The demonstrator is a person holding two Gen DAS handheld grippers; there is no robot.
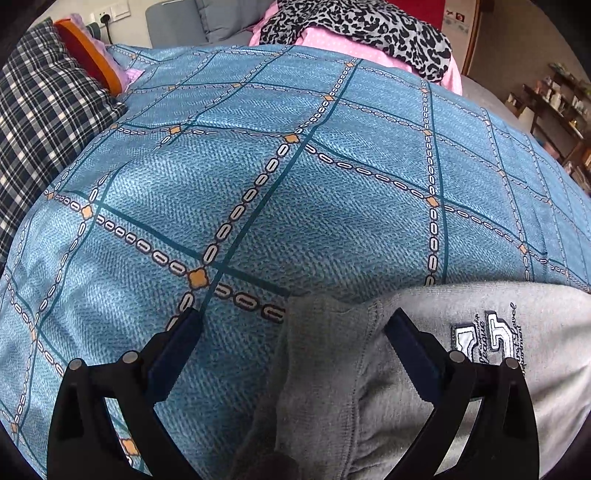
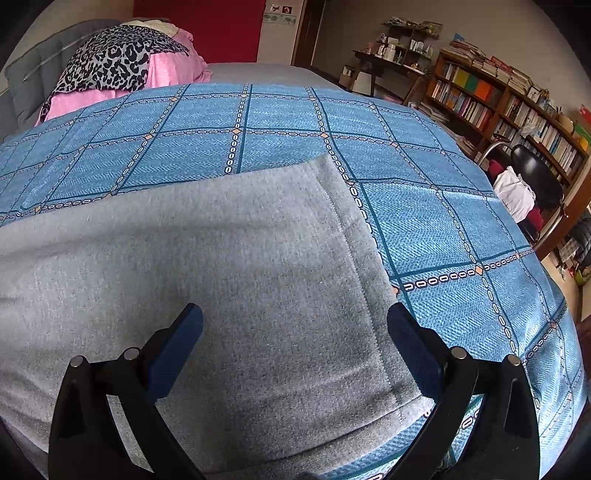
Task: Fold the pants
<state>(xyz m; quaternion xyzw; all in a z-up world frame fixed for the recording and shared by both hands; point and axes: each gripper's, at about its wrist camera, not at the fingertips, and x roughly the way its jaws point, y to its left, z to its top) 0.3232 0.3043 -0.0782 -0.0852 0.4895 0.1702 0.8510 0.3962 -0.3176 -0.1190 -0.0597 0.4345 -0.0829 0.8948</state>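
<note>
Grey pants (image 2: pixel 221 258) lie flat on the blue patterned bedspread (image 2: pixel 461 229).
Left tool (image 1: pixel 293 325) gapes wide over the waistband, gripping nothing; right tool (image 2: pixel 295 321) likewise spread, empty, above the hem.

bedroom w/ blue-covered bed, bookshelves at right

bed takes up most of both views, under a blue bedspread (image 2: pixel 258 122) w/ a grid of chain-pattern lines and small orange diamonds. far end: grey padded headboard (image 2: pixel 40 66), pink bedding (image 2: pixel 173 70) w/ a leopard-print cloth (image 2: pixel 110 59) on top. far wall has a red panel (image 2: pixel 207 29) beside a dark wooden door frame (image 2: pixel 303 29). right side: wooden bookshelf (image 2: pixel 491 103) full of books, a desk (image 2: pixel 388 62) w/ small items on it, a black chair (image 2: pixel 535 173) w/ white cloth on it. left view: navy plaid fabric (image 1: pixel 40 122) at left, wall sockets (image 1: pixel 110 14) on a white wall. soft daylight, no hard shadows.
</note>
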